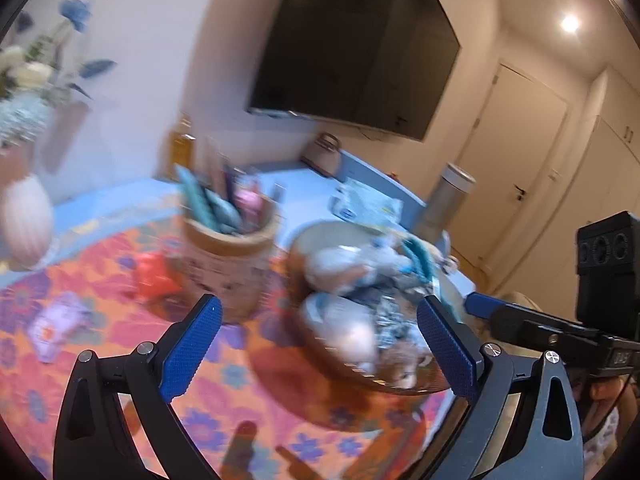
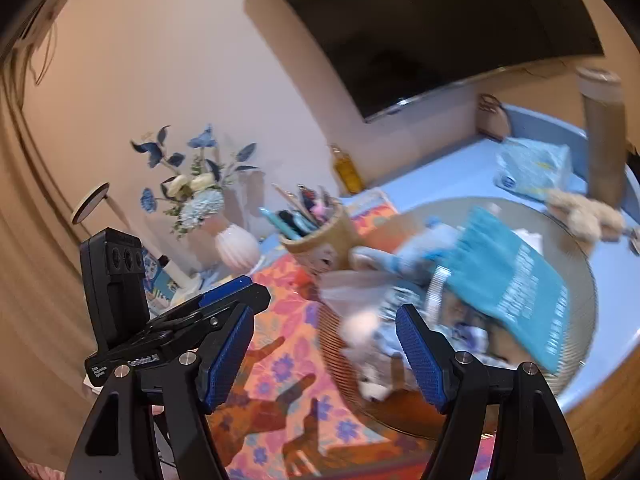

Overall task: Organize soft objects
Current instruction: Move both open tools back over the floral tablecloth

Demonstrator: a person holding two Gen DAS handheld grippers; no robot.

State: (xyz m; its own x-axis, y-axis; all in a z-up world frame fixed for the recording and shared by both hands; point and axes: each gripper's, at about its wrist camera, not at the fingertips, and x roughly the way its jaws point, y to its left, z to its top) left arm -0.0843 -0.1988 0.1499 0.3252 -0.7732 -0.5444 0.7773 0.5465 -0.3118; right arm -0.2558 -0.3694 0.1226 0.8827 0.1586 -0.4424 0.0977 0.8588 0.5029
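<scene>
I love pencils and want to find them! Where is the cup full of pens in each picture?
Left wrist view: the pen cup stands centre-left, on the flowery cloth, just left of the basket.
Right wrist view: the pen cup is mid-picture, tilted by the lens, at the basket's upper left.
Shared landmark: the pink vase.

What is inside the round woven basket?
The woven basket holds a heap of soft things: a teal cloth pouch on top, a white plush toy, patterned fabric. Whatever lies beneath is covered.
</scene>
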